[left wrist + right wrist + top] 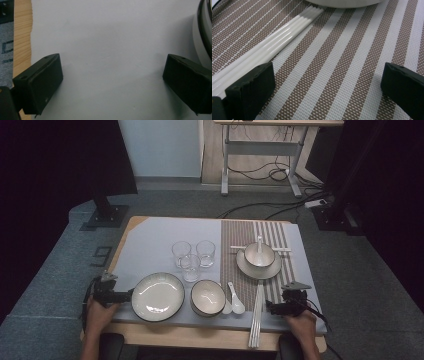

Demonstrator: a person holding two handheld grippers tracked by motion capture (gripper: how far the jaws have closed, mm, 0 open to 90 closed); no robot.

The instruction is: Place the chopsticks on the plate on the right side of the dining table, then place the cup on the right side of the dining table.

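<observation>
the left gripper (131, 295) rests at the near left of the counter (150, 240), jaws wide and holding nothing, just beside the large plate (158, 296). the right gripper (267, 307) sits near right on the striped placemat (280, 232), jaws spread wide, next to the white chopsticks (257, 312). between them: a bowl (207, 297), 2 spoons (235, 302), 3 glasses (192, 256). farther off, a bowl on a saucer (259, 262). grey carpet and cables lie beyond.
</observation>
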